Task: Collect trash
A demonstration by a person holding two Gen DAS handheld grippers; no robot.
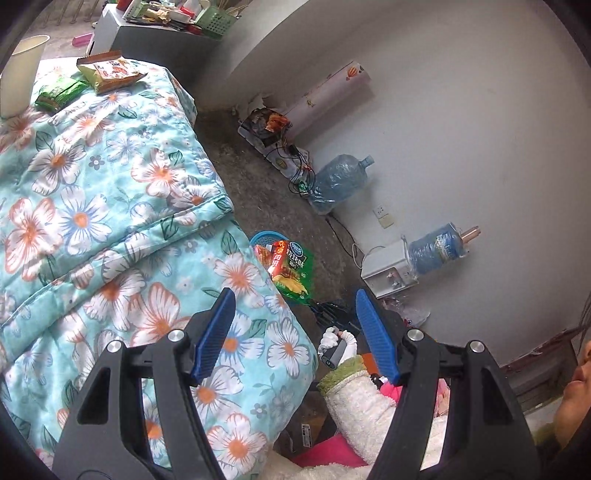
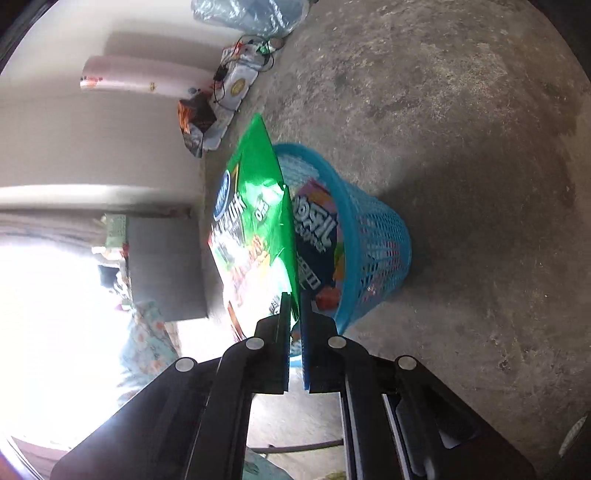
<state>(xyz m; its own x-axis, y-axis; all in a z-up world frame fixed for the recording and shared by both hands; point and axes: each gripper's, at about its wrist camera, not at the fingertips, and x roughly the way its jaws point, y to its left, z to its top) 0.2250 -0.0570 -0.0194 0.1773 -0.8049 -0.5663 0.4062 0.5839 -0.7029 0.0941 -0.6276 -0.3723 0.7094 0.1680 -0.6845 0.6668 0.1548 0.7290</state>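
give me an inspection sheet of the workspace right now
surface: floral quilt covers the bed; bare concrete floor beside it
job's things: green chip bag held at the blue mesh basket, which already holds wrappers; green packet, yellow snack packet and paper cup on the quilt
clutter: water jugs, white box by the wall
grippers: left gripper open, holding nothing; right gripper shut on the green chip bag
cables: black wires on the floor near the jugs
surroundings: white wall, crowded side table
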